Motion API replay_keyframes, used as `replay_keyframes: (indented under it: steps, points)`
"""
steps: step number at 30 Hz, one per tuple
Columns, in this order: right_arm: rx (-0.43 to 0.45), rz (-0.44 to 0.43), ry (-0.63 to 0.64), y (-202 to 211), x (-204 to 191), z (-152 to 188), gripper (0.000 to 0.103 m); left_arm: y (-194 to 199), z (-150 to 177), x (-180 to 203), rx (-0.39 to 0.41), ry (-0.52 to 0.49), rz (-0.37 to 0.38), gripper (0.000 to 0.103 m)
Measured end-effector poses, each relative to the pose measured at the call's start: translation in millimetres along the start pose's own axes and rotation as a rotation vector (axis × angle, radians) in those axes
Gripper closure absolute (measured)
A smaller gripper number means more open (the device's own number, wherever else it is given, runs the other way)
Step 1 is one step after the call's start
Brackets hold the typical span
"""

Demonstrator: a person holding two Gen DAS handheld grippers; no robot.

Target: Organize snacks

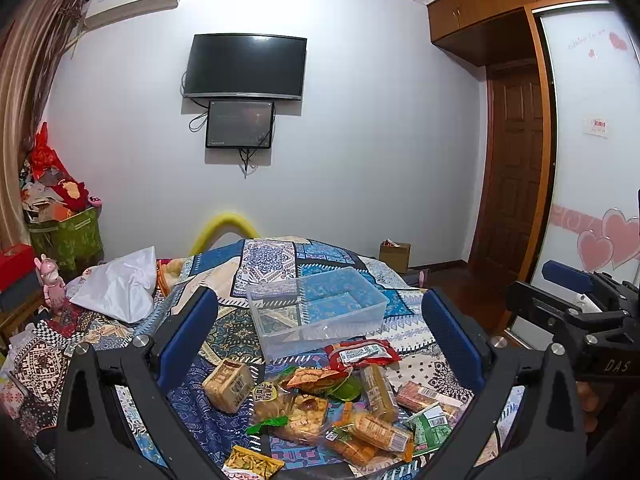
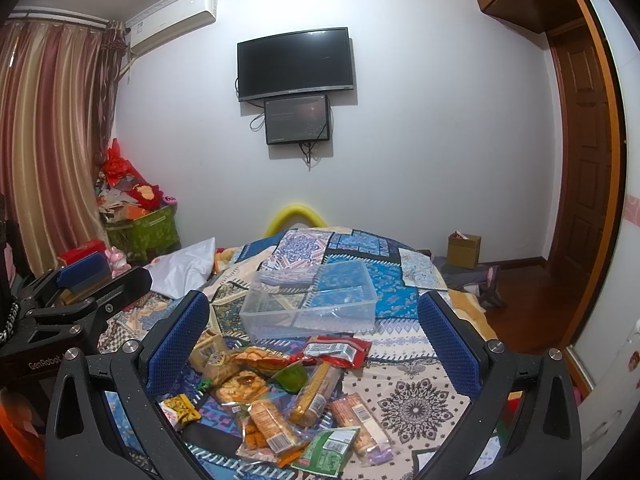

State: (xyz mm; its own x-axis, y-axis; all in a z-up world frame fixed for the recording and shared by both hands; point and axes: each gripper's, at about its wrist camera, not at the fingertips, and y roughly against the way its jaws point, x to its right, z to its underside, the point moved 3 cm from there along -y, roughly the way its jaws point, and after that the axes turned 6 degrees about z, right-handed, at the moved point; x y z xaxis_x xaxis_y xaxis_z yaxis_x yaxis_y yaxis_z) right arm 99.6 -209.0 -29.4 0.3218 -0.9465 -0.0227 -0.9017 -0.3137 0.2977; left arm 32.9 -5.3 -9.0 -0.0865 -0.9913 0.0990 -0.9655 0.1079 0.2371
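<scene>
A pile of wrapped snacks [image 1: 320,404] lies on the patterned bedspread, also in the right wrist view [image 2: 288,392]. It holds a red packet [image 1: 362,354], tan biscuit packs [image 1: 228,384] and a green packet [image 2: 328,450]. A clear, empty plastic bin [image 1: 316,308] stands just behind the pile, also in the right wrist view [image 2: 310,304]. My left gripper [image 1: 320,336] is open and empty above the pile. My right gripper [image 2: 314,334] is open and empty above it too, and shows at the right edge of the left wrist view [image 1: 576,304].
A white plastic bag [image 1: 120,284] lies on the bed at the left. Boxes and a green bin of clutter [image 2: 140,224] stand in the left corner. A cardboard box [image 2: 464,250] sits on the floor. A wardrobe [image 1: 592,160] and wooden door [image 1: 516,160] are at right.
</scene>
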Motion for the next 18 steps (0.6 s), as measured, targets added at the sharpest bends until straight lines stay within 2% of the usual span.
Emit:
replay_keyframes:
  steps: [7, 11, 15, 16, 18]
  points:
    - [-0.018, 0.001, 0.003, -7.0, 0.7, 3.4, 0.000, -6.5, 4.1, -3.4, -0.022, -0.006, -0.002, 0.000]
    - [-0.055, 0.019, 0.022, -16.6, 5.2, 11.9, 0.000, -18.6, 14.6, -13.8, -0.076, -0.026, -0.017, 0.000]
    - [-0.131, 0.033, 0.023, -31.2, 15.9, 27.3, 0.000, -33.3, 30.2, -26.9, -0.152, -0.019, -0.022, 0.000]
    - [-0.153, 0.034, 0.020, -35.0, 19.1, 31.3, 0.000, -36.4, 34.6, -30.4, -0.168, -0.014, -0.025, 0.002]
    - [-0.207, 0.031, 0.010, -44.0, 26.2, 41.5, 0.000, -43.6, 44.7, -38.7, -0.209, -0.009, -0.040, 0.013]
